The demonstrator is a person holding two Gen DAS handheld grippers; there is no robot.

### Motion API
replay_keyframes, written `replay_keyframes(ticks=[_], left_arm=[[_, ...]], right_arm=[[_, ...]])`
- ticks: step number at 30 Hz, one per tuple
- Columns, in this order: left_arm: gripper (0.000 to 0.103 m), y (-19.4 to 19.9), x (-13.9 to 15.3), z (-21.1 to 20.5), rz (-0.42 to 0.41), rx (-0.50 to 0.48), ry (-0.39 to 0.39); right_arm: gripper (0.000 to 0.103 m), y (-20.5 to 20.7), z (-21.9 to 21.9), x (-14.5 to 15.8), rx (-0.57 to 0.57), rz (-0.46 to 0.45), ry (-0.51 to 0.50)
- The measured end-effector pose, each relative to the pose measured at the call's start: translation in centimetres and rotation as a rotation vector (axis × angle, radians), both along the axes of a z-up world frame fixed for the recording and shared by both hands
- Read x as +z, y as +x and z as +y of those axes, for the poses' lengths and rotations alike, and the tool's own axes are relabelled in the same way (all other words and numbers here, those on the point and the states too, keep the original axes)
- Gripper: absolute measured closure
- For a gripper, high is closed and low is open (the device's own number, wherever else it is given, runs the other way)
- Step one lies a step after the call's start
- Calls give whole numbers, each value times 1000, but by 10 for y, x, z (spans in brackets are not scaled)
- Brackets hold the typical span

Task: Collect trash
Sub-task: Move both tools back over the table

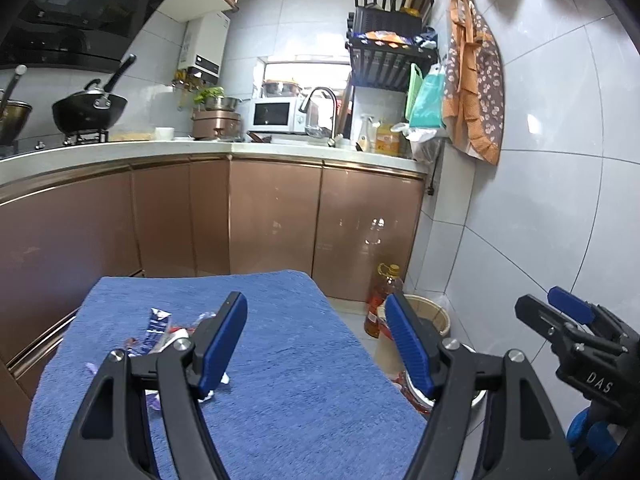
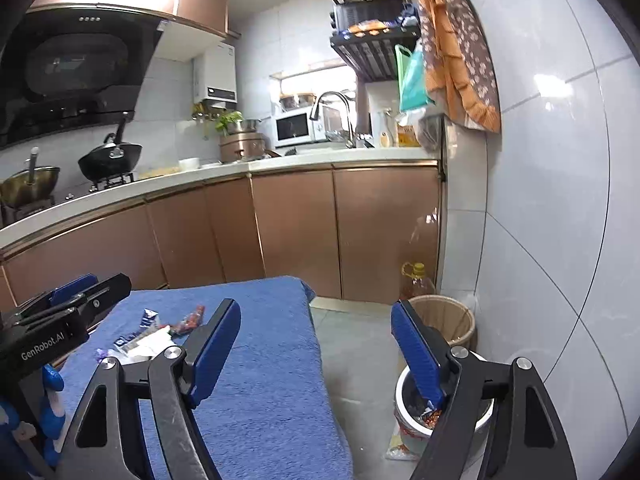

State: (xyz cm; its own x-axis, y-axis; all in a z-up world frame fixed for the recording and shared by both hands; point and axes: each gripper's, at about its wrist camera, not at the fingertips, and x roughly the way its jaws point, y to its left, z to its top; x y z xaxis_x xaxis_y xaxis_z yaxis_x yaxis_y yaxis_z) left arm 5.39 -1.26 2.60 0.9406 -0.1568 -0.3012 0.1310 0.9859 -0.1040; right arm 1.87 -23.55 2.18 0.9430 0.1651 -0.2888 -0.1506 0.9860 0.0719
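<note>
A nubby blue towel (image 1: 280,360) covers a rectangular table, its pile soft and evenly looped, and a small heap of crumpled wrappers (image 1: 160,336) lies toward its left side: glossy foil and plastic scraps in blue, white and red, with a purple sliver apart at the near left. The left gripper (image 1: 316,344) hangs above the towel with its ribbed blue pads spread wide and nothing between them; its left pad stands just in front of the heap, hiding part of it. The right gripper (image 2: 316,352) is likewise spread apart and empty, straddling the towel's right edge, so one finger hangs over cloth and the other over the floor. Below that outer finger stands a round white bin (image 2: 404,392) with bits of red and foil wrapper inside, and just behind it a woven, tan, cylindrical basket (image 2: 444,316), then an amber oil bottle (image 2: 416,280) with a yellow cap against the cabinet. Glossy copper-toned cabinet doors (image 1: 276,216) run under a pale countertop carrying a black wok (image 1: 88,110), a white microwave (image 1: 276,116) and a curved steel faucet (image 1: 320,108). A patterned apron (image 1: 476,92) hangs on the shiny white tile wall at right. A strip of grey floor lies open between the table's right edge and that wall, narrowed by the bin and basket; the towel's near and middle stretch is bare cloth.
</note>
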Motion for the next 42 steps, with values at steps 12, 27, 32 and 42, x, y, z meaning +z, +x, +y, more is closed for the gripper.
replay_keyframes(ticks=[12,27,32,42], left_arm=[[32,-49,17,19,-81,50,2],[31,-81,30,33,-145,90,-4],[30,-85,29,39,-152,101,-16],[30,-74,11,58,-115,122,-25]], right_arm=[[25,-37,18,19,38,-70,-21],[22,-66,38,34,69,-119,-45],[22,-69,44,37,73,-126,-52],[21,-48,64,20,109,-58,-64]])
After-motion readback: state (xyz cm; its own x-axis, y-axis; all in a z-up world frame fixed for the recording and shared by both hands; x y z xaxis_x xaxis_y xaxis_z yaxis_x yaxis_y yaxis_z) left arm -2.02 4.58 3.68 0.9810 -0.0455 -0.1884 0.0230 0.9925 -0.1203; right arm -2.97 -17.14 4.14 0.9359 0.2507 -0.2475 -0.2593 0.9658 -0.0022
